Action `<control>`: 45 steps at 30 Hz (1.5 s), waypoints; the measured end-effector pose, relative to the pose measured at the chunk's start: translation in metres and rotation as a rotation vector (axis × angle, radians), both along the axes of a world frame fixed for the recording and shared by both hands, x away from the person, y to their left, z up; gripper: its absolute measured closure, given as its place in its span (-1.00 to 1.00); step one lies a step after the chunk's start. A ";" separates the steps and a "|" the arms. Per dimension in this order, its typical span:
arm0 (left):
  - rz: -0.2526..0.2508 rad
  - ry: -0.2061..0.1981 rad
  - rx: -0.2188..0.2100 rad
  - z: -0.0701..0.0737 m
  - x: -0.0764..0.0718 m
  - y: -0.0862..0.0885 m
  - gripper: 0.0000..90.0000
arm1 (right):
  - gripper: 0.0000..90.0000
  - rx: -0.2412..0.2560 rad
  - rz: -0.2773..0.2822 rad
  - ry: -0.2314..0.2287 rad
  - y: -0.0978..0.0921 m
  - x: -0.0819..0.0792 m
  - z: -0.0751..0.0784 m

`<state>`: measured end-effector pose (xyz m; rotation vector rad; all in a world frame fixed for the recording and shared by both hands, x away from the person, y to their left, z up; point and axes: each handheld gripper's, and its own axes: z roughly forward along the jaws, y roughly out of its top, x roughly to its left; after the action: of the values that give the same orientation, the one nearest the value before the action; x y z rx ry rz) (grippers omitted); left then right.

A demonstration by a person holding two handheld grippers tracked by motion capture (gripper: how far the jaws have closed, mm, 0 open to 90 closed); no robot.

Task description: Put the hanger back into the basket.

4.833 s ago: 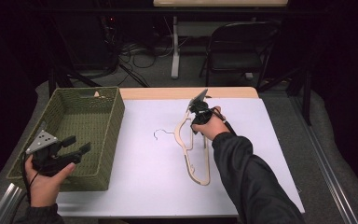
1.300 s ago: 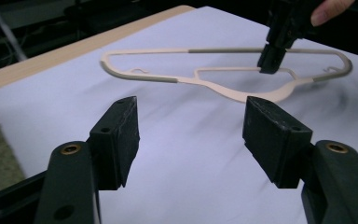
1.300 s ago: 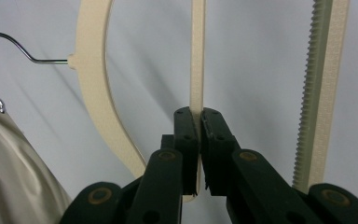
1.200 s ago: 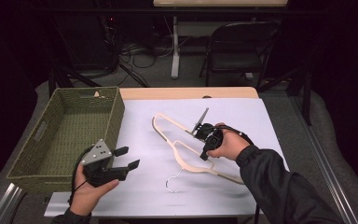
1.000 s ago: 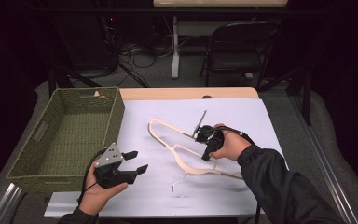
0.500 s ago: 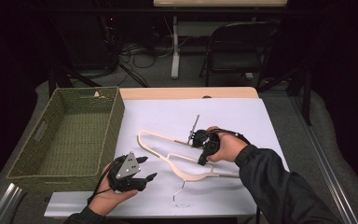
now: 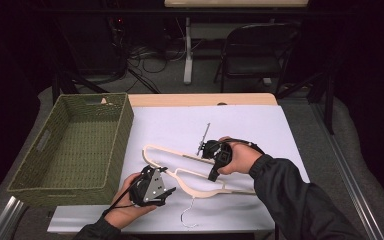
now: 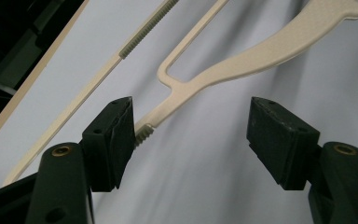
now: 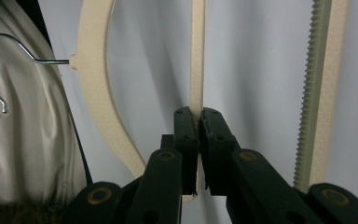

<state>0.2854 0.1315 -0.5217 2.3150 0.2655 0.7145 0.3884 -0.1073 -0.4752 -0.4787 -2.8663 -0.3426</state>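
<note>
Right now my right gripper (image 9: 198,116) pinches the cream hanger (image 7: 200,190) on a thin bar, my left gripper (image 8: 191,130) gapes beside its end, its hook (image 7: 187,217) partly hidden.

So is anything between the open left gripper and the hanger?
Nothing visible. The left gripper has its jaws wide open over bare white tabletop, and the hanger arm runs straight into the gap, its ribbed tip beside one jaw. The right gripper is shut on a thin bar of the hanger, off to the side.

Basket (image 7: 75,145) wall beside left claw (image 7: 162,187)
</note>
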 end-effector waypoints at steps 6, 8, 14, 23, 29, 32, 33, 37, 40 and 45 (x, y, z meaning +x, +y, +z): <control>-0.022 -0.014 0.017 -0.003 0.002 -0.005 -0.22 | 0.91 0.014 0.007 0.011 0.006 0.000 -0.004; -0.026 -0.005 0.025 -0.005 0.005 -0.007 -0.19 | 0.90 0.015 0.014 0.011 0.008 -0.001 -0.005; -0.046 0.021 0.044 -0.009 0.009 -0.010 -0.08 | 0.90 0.013 0.034 0.017 0.015 -0.003 -0.007; -0.061 0.034 0.061 -0.009 0.010 -0.010 0.17 | 0.90 0.003 0.072 -0.009 0.019 -0.005 -0.008; -0.054 0.070 0.022 -0.003 0.009 -0.005 0.31 | 0.89 0.003 0.100 -0.040 0.021 -0.009 -0.007; -0.037 0.100 0.022 -0.002 0.008 -0.004 0.42 | 0.88 0.002 0.109 -0.057 0.022 -0.010 -0.005; -0.037 0.100 0.022 -0.002 0.008 -0.004 0.45 | 0.88 0.002 0.109 -0.057 0.022 -0.010 -0.005; -0.039 0.139 0.009 0.000 0.008 -0.002 0.64 | 0.86 0.007 0.105 -0.068 0.022 -0.009 -0.004; -0.055 0.162 0.001 0.005 0.005 -0.003 0.73 | 0.84 0.000 0.106 -0.074 0.023 -0.010 -0.004; -0.068 0.175 0.012 0.005 0.007 -0.003 0.76 | 0.83 -0.014 0.114 -0.086 0.025 -0.009 -0.006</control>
<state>0.2923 0.1282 -0.5170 2.3889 0.2604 0.4819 0.3789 -0.0824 -0.4815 -0.3090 -2.9657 -0.3314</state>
